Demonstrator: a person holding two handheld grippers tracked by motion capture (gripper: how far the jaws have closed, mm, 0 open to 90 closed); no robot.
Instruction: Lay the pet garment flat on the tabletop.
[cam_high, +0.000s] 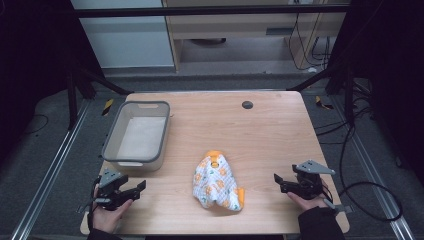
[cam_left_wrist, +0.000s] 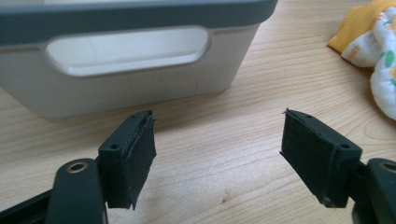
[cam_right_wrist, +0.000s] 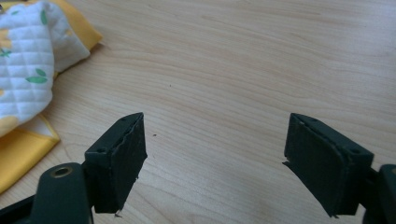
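quilted cloth (cam_high: 218, 182) mid-table (cam_high: 270, 130) | left hand-held gripper (cam_high: 136, 188) spread, empty, left of cloth | right hand-held gripper (cam_high: 280, 183) spread, empty, right of cloth

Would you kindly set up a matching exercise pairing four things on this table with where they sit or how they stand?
Things:
1. bin
2. cloth
3. left tool
4. dark round spot

Descriptions:
A. crumpled at the middle of the table
B. open, with nothing between its jaws
C. far edge of the table
D. left side of the table, nothing inside

Pairs: 1-D, 2-A, 3-B, 4-C
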